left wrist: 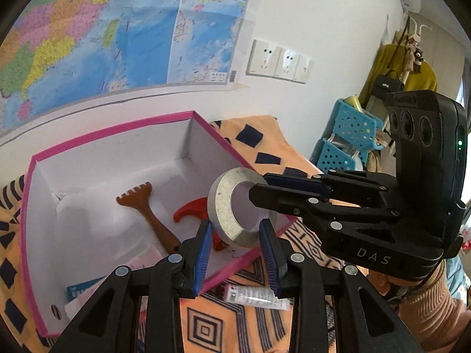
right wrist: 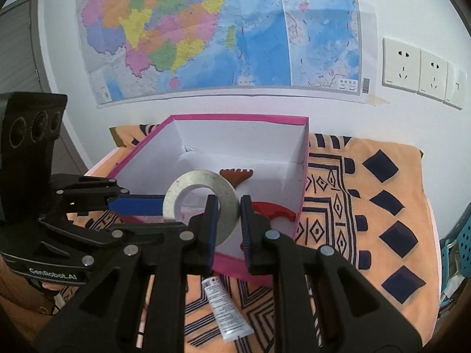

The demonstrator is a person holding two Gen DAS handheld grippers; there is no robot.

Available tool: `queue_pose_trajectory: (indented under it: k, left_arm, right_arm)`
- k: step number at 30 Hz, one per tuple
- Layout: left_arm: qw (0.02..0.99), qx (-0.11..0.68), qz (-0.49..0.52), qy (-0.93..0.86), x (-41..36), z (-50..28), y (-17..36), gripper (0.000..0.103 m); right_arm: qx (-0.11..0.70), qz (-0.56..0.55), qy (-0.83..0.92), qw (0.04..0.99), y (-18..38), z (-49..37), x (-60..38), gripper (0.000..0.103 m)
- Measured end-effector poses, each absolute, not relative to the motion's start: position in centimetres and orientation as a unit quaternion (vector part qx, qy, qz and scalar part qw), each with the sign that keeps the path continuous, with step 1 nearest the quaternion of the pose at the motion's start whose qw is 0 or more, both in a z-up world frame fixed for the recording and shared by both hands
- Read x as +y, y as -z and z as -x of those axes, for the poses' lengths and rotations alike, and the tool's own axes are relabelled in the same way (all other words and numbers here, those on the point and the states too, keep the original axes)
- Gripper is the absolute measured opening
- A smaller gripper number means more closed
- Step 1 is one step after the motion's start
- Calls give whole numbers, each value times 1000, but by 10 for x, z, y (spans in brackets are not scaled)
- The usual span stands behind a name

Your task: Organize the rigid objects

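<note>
We hold the grey ring (left wrist: 235, 209) over the pink box (left wrist: 112, 131), both the left tongs (left wrist: 237, 253) and the right tongs (right wrist: 229, 229) clenched on its rim. A brown rake (left wrist: 144, 206) and a red piece (left wrist: 191, 207) already lie inside; the white tube (right wrist: 225, 309) waits on the patterned cloth (right wrist: 382, 206). The ring and tongs hide part of the red piece, so we cannot name it.

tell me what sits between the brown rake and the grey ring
A red hook-shaped piece, lying in the pink box; the left wrist view shows it.

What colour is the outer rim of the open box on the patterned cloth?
Pink; the box is white inside. Best seen in the right wrist view.
</note>
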State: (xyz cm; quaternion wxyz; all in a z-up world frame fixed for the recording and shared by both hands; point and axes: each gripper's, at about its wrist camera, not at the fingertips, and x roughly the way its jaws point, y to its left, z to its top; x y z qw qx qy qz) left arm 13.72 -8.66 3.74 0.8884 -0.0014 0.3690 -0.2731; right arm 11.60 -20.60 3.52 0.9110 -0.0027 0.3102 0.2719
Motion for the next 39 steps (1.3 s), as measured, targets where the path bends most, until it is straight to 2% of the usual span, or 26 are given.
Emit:
queue_pose_trajectory:
  k: [14, 17, 20, 28, 39]
  left_arm:
    - [869, 411, 31, 274, -83, -166, -14, 33]
    - [875, 410, 33, 256, -80, -165, -14, 33]
    - [888, 390, 32, 241, -68, -154, -19, 33]
    - [908, 330, 0, 258, -51, -103, -31, 39]
    - [885, 376, 1, 275, -54, -68, 10, 42]
  right_arm:
    - [358, -3, -247, 900, -12, -143, -202, 17]
    - [363, 5, -221, 905, -10, -143, -201, 22]
    - [347, 2, -209, 914, -13, -134, -206, 30]
    - [308, -17, -257, 916, -21, -84, -224, 31]
    - [380, 20, -295, 877, 29, -65, -205, 31]
